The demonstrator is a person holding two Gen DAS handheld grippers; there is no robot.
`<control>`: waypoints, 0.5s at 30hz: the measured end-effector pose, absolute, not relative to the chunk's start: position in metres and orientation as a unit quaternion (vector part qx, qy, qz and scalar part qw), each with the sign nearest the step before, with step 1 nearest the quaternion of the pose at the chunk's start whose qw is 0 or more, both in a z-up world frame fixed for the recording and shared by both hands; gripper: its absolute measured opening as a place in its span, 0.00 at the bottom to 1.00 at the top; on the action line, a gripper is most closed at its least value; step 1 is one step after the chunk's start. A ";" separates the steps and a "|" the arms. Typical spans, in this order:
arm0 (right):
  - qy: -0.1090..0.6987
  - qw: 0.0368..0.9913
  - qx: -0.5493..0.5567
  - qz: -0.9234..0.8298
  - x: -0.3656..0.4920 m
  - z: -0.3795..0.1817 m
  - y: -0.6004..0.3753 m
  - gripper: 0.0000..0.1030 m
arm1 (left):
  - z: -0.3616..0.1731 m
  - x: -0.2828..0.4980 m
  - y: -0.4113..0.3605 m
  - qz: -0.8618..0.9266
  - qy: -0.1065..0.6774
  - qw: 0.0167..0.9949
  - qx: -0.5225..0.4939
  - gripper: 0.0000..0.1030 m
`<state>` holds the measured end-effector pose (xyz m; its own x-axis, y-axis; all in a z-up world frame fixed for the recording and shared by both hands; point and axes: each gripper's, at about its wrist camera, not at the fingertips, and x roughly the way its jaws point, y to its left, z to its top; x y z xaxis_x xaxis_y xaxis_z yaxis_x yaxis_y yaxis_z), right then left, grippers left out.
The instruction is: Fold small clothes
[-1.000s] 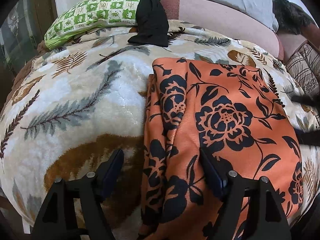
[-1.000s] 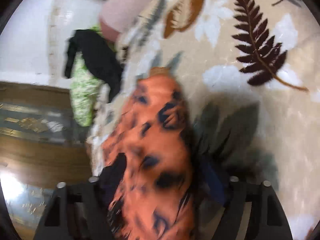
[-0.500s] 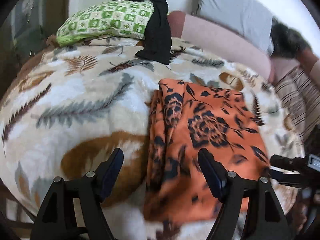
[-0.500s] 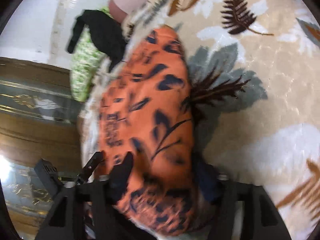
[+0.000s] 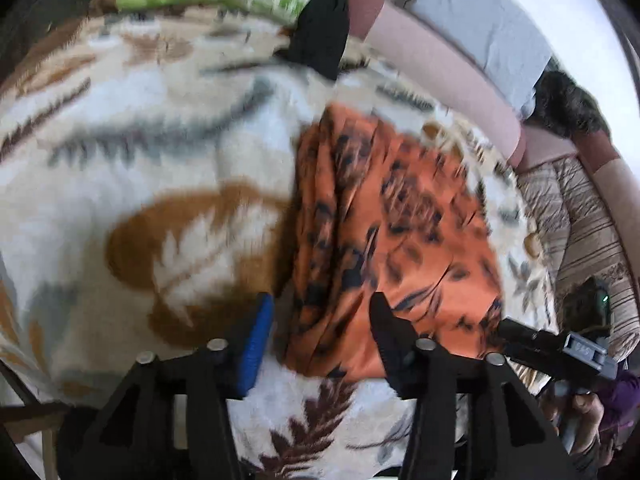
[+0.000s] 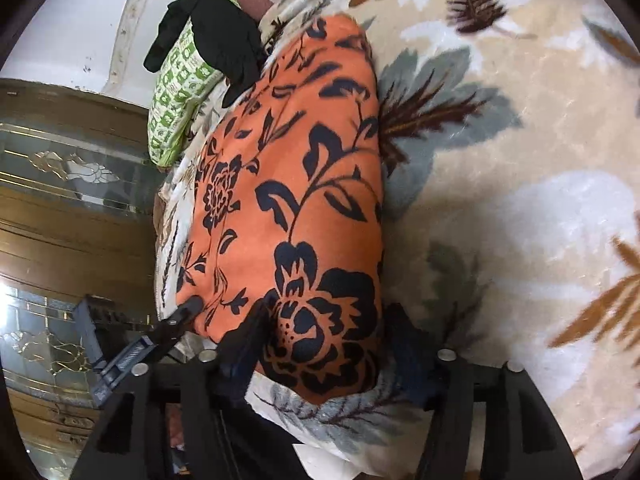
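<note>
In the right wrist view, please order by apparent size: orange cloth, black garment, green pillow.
1. Orange cloth, by far the largest, though nearest the camera.
2-3. Black garment and green pillow: similar, and partly overlapping, so unranked.

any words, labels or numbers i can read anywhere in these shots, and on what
None can be read.
The grey block on the right gripper, seen from the left wrist view, bears raised marks, too blurred to read.
The green patterned pillow shows small printed squares, too small to tell whether they hold text.
The orange floral garment has a flower print only, no lettering.
</note>
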<state>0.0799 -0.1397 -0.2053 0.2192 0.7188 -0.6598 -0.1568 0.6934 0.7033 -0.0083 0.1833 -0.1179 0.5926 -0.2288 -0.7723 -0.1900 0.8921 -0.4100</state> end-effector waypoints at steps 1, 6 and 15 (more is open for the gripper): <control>0.542 0.742 0.259 0.296 0.082 -0.200 -0.145 0.64 | -0.109 0.001 0.185 -0.018 0.442 0.868 -0.225 0.56; 0.526 0.750 0.266 0.300 0.111 -0.189 -0.147 0.65 | -0.120 0.076 0.199 -0.043 0.474 0.850 -0.224 0.50; 0.546 0.736 0.263 0.301 0.135 -0.202 -0.132 0.65 | -0.140 0.078 0.198 -0.027 0.472 0.851 -0.230 0.45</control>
<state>0.1345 -0.1317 -0.2022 0.2222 0.7310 -0.6452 -0.1564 0.6799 0.7165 0.0781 0.1980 -0.1402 0.5528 -0.2639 -0.7904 -0.1708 0.8925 -0.4175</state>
